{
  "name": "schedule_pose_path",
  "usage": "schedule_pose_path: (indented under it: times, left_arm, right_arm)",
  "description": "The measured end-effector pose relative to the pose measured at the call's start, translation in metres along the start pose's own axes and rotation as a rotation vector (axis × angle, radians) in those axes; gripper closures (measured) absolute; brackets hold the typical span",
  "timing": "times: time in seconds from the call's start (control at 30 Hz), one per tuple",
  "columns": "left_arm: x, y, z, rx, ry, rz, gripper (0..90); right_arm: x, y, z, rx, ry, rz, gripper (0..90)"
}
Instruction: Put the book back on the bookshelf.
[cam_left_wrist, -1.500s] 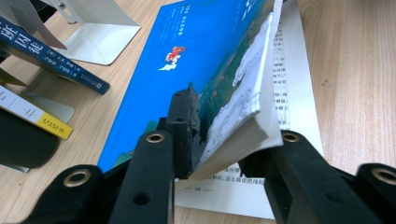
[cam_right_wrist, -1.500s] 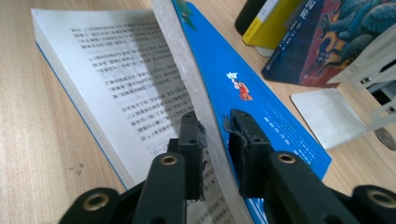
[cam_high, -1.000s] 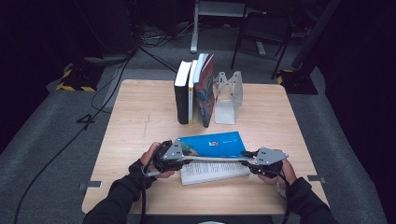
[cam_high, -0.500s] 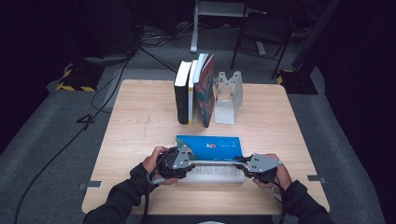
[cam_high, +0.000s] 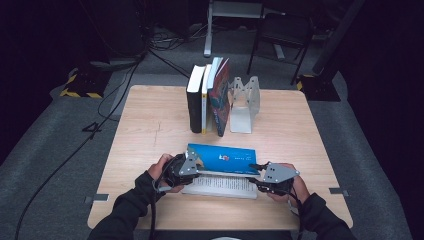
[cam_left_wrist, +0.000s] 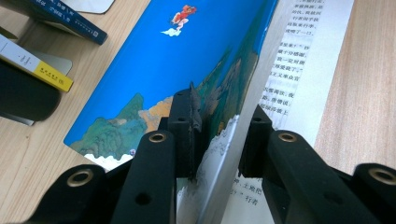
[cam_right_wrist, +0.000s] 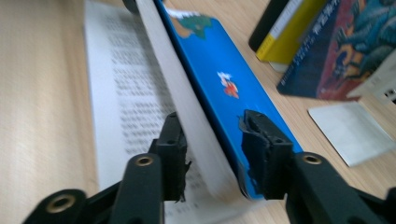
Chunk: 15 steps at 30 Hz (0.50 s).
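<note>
A blue-covered book lies open near the table's front edge, its printed page flat on the wood. The cover and a block of pages stand raised on edge above that page. My left gripper is shut on the raised block's left end, and in the left gripper view one jaw presses the blue cover and the other the page edges. At the right end, my right gripper is shut on the same block; the right gripper view has its jaws astride the cover and pages.
Several books stand upright in a row at the table's back middle, leaning against a grey metal bookend. Bare wood lies left and right of the open book. Cables and chair legs are on the floor behind the table.
The right gripper has moved left and toward the person, the left one slightly right. The raised blue cover, earlier tilted up at the right, now sits level over the open page.
</note>
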<state>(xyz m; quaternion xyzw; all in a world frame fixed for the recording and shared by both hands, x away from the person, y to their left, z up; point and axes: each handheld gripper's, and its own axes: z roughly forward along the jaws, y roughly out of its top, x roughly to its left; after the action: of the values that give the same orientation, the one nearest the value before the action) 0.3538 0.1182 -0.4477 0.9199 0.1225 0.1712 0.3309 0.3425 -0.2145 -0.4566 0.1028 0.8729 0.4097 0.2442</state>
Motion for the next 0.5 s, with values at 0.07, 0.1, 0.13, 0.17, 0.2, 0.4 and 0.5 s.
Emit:
schedule_pose_path:
  times: [0.07,0.1,0.13,0.17,0.2,0.4,0.5]
  left_arm:
    - [0.001,-0.001,-0.001,-0.002,-0.004,-0.005,72.1]
    - [0.001,-0.001,-0.001,-0.002,-0.004,-0.005,72.1]
    - [0.002,-0.001,-0.001,-0.007,-0.007,-0.015,72.1]
    - [0.002,-0.001,-0.001,-0.007,-0.007,-0.015,72.2]
    - [0.002,-0.001,-0.001,-0.006,-0.010,-0.018,72.2]
    - [-0.006,0.007,0.001,0.009,0.011,-0.046,62.3]
    - [-0.013,0.013,0.004,0.015,0.010,-0.033,57.0]
  right_arm:
    - [-0.006,-0.008,0.002,0.014,0.007,0.038,57.6]
    - [-0.006,-0.008,0.002,0.014,0.007,0.038,57.6]
    - [-0.009,-0.011,0.003,0.019,0.008,0.045,65.0]
    - [-0.008,-0.011,0.002,0.009,0.007,0.036,67.8]
    - [-0.008,-0.011,0.002,0.009,0.007,0.036,67.8]
    - [-0.004,-0.007,0.001,0.019,-0.013,-0.012,71.6]
    - [0.000,-0.001,0.000,0.017,-0.010,-0.028,72.7]
